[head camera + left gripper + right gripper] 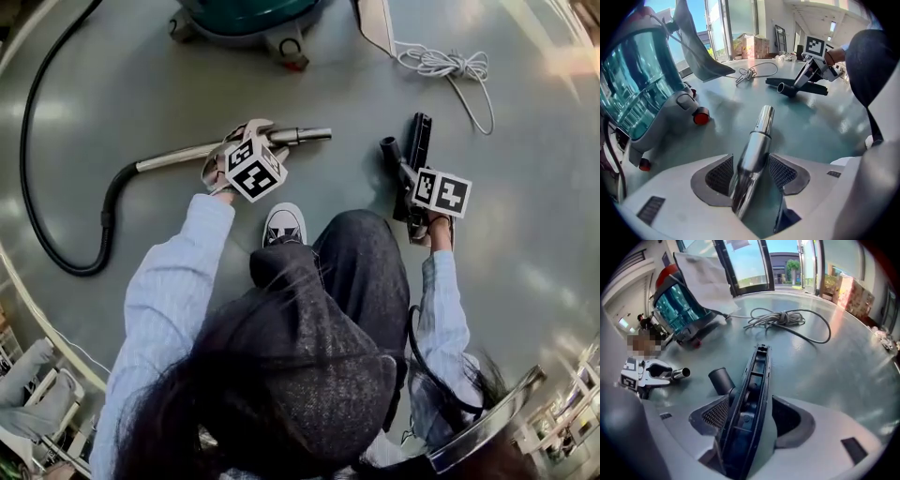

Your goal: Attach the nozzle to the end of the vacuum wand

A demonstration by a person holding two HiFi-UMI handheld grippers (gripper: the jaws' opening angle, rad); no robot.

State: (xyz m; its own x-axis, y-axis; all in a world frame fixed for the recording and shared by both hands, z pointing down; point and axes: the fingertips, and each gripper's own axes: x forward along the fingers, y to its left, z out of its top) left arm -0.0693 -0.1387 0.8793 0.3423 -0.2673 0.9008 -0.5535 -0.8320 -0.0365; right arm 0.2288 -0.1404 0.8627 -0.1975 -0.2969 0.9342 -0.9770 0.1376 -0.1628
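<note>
Chrome vacuum wand (173, 157), likely rigid and slick, lies on the floor (525, 187) at eleven o'clock, and the probably light black plastic nozzle (420, 141) at one. Left hand-held gripper (751, 173) and right hand-held gripper (747, 416) straddle them, released. Best to clamp the wand near its tip.

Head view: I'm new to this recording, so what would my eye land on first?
The shiny vacuum wand lies left of centre, with the left gripper astride its end. To the right, the black nozzle lies between the fingers of the right gripper, and the teal vacuum cleaner sits at the top edge.
</note>
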